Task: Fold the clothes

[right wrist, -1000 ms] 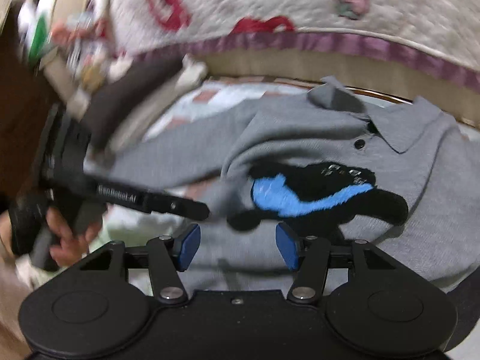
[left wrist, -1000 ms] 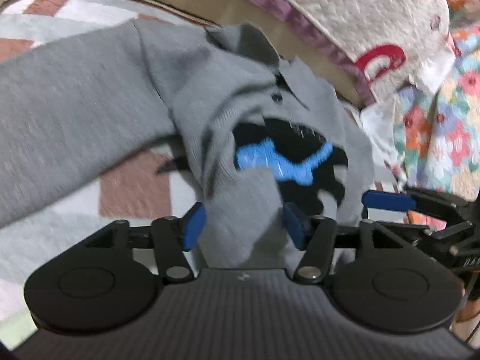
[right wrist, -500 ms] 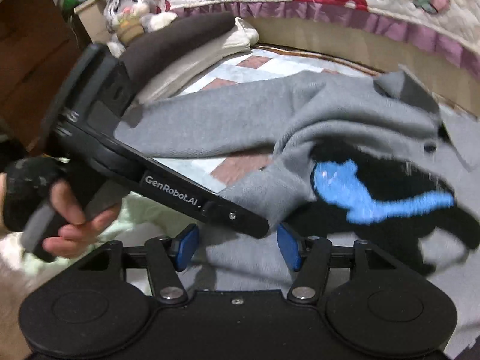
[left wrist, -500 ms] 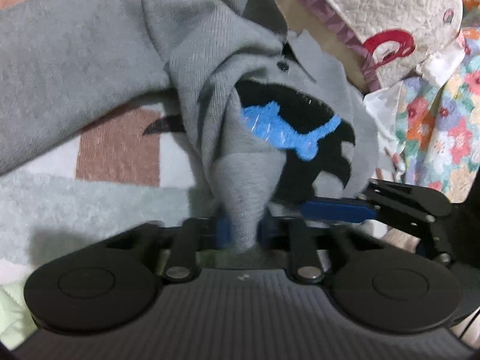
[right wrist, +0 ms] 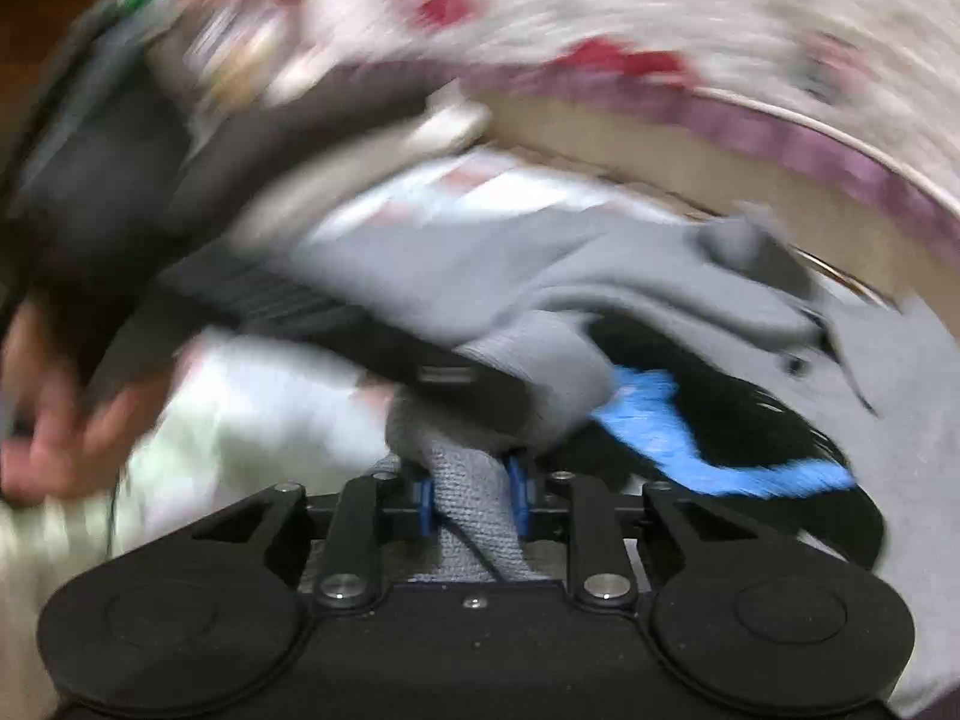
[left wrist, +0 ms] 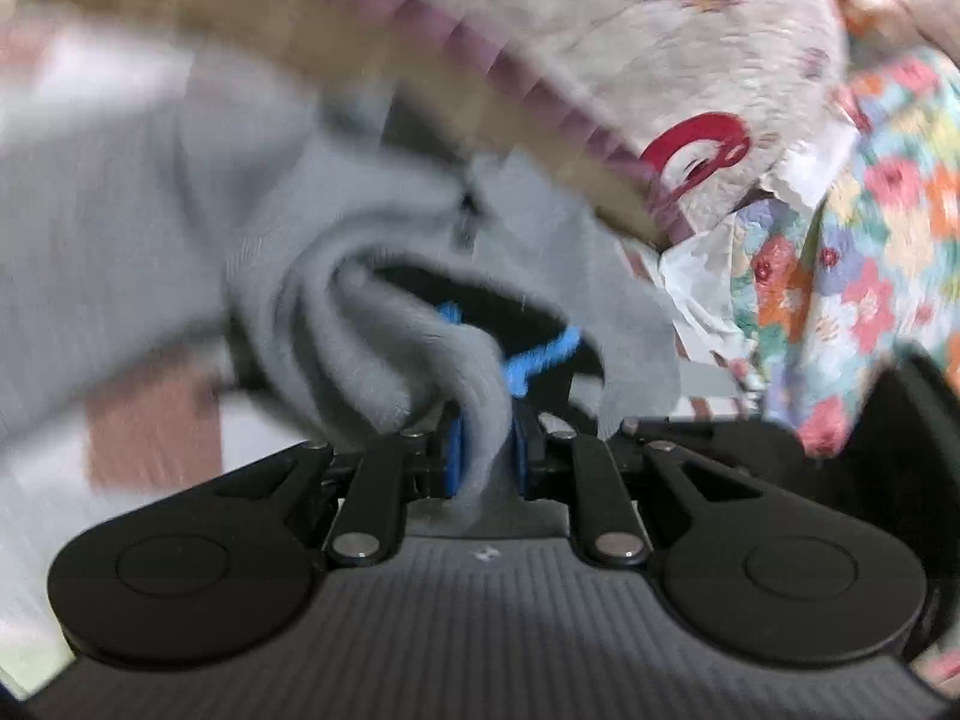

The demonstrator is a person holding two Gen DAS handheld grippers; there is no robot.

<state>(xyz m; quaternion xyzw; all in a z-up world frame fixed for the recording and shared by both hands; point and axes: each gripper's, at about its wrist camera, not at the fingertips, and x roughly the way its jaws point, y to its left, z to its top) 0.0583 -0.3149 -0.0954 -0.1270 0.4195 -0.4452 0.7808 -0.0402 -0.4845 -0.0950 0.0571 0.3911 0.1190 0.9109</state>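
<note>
A grey collared sweater point(left wrist: 150, 252) with a black and blue animal patch point(right wrist: 690, 432) lies on a checked bedspread point(left wrist: 150, 438). My left gripper point(left wrist: 485, 450) is shut on a bunched fold of the sweater's lower edge. My right gripper point(right wrist: 471, 501) is shut on another fold of the same grey knit point(right wrist: 474, 516). The left gripper's black body point(right wrist: 336, 324) and the hand holding it show at the left of the right wrist view. Both views are blurred by motion.
A quilted cream cover with red shapes and a purple border point(left wrist: 690, 90) runs along the back. A floral cloth point(left wrist: 852, 276) hangs at the right. Dark and cream folded items point(right wrist: 360, 114) lie at the far left of the bed.
The left gripper closed on the sweater half a second ago and still holds it. The right gripper has since closed on the sweater too. Both are moving, lifting the bunched fabric.
</note>
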